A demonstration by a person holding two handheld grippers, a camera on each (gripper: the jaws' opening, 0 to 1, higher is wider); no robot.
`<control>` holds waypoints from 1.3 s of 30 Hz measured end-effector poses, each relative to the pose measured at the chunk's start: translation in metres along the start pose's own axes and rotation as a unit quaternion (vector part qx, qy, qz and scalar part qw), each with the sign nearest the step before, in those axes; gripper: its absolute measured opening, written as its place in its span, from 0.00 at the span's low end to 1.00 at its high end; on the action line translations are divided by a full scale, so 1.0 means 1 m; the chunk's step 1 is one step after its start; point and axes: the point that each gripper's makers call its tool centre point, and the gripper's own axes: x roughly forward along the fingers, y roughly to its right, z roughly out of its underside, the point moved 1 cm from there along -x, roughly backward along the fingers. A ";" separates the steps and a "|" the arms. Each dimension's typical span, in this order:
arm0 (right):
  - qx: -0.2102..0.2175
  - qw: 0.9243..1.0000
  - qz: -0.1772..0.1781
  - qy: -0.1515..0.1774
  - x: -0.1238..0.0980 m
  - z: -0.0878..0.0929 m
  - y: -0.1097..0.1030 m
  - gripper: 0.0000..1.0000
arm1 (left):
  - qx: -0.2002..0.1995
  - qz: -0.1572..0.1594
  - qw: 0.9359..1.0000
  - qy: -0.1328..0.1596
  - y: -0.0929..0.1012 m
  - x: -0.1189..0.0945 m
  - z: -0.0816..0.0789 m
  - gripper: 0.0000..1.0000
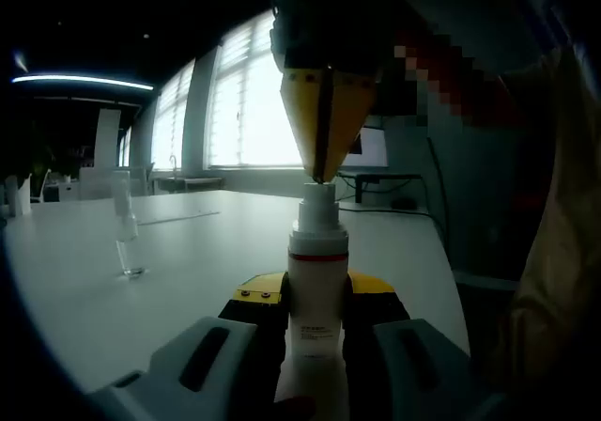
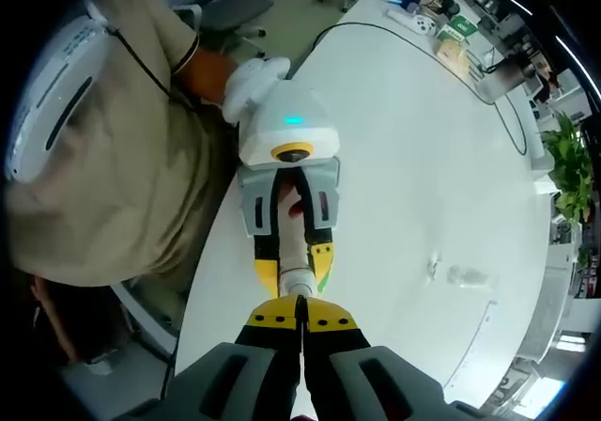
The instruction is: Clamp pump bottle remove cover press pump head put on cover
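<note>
A white pump bottle (image 1: 317,294) with a red band stands upright between the jaws of my left gripper (image 1: 317,319), which is shut on its body. My right gripper (image 1: 320,175) comes down from above, its yellow tips shut together and touching the top of the pump head (image 1: 317,200). In the right gripper view I look straight down: my right gripper (image 2: 300,310) is shut over the bottle's top (image 2: 298,280), and the left gripper (image 2: 293,252) clamps the bottle below. The clear cover (image 1: 126,238) stands apart on the table, seen faintly as the cover (image 2: 464,275).
The white table (image 1: 188,299) runs far to the left, and its edge lies near the bottle on the right. A person in beige clothes (image 2: 113,167) stands beside that edge. Boxes and cables (image 2: 441,31) lie at the table's far end, near a plant (image 2: 563,163).
</note>
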 end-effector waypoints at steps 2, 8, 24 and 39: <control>0.002 1.000 -0.001 -0.001 0.001 0.000 0.000 0.00 | 0.000 0.000 1.000 0.000 0.000 0.000 0.000 0.13; 0.009 1.000 -0.001 -0.001 0.003 0.000 0.000 0.00 | 0.000 0.000 1.000 0.000 0.000 0.000 0.000 0.13; 0.004 1.000 0.001 -0.012 0.001 0.001 -0.002 0.00 | 0.000 -0.002 1.000 0.000 0.002 0.000 -0.001 0.13; -0.011 1.000 0.004 -0.011 -0.003 -0.001 -0.001 0.00 | 0.000 -0.003 1.000 0.000 0.003 0.001 -0.001 0.13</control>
